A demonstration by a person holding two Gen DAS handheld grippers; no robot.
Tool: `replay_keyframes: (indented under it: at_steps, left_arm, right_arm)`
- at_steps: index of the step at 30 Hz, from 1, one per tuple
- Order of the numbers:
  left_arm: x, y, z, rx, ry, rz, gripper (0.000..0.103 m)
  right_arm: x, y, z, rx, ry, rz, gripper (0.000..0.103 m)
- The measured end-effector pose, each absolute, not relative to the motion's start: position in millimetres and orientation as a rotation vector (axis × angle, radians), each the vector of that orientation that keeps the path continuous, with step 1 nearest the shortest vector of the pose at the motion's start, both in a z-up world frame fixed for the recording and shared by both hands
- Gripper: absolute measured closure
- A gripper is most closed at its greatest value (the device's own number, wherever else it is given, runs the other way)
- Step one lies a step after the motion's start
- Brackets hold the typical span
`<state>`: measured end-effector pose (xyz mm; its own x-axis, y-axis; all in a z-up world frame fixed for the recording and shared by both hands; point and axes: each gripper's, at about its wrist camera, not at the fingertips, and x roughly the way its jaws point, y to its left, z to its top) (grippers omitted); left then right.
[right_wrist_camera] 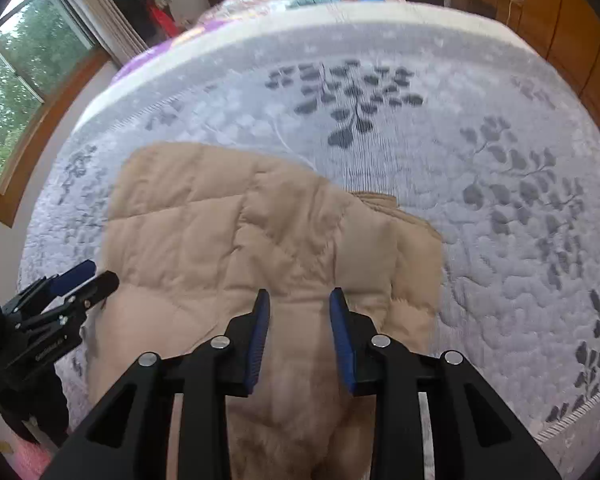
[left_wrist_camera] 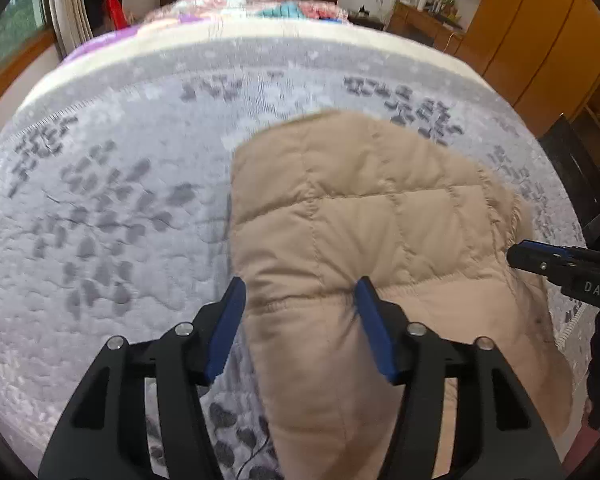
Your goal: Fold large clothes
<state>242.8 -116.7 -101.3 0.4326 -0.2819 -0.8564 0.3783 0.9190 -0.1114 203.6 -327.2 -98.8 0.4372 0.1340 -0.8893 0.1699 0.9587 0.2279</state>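
both grippers (blue pads) clamping beige jacket (left_wrist_camera: 340, 208)

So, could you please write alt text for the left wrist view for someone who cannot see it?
A beige quilted jacket lies on a grey leaf-patterned bedspread, a fold of it bunched between the left gripper's blue pads. The right gripper pokes in at the jacket's right edge.

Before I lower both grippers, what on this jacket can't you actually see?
- Beige quilted jacket, near end: left wrist view, cut off at the bottom edge behind the left gripper.
- Its underside: both views, covered by the top layer.
- Right gripper pad contact: motion blur.
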Motion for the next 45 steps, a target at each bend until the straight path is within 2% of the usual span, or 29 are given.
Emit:
replay_keyframes:
  at_steps: [6, 17, 45]
  left_arm:
    - [197, -104, -71, 0.139, 0.947, -0.428, 0.047]
    - [124, -89, -67, 0.166, 0.833, -0.383, 0.047]
    - [133, -97, -133, 0.196, 0.953, -0.43, 0.044]
  right_arm:
    - [156, -300, -67, 0.225, 1.075, 0.057, 0.071]
    - [89, -272, -76, 0.2, 1.06, 0.11, 0.071]
    - [97, -275, -139, 0.249, 1.119, 0.143, 0.071]
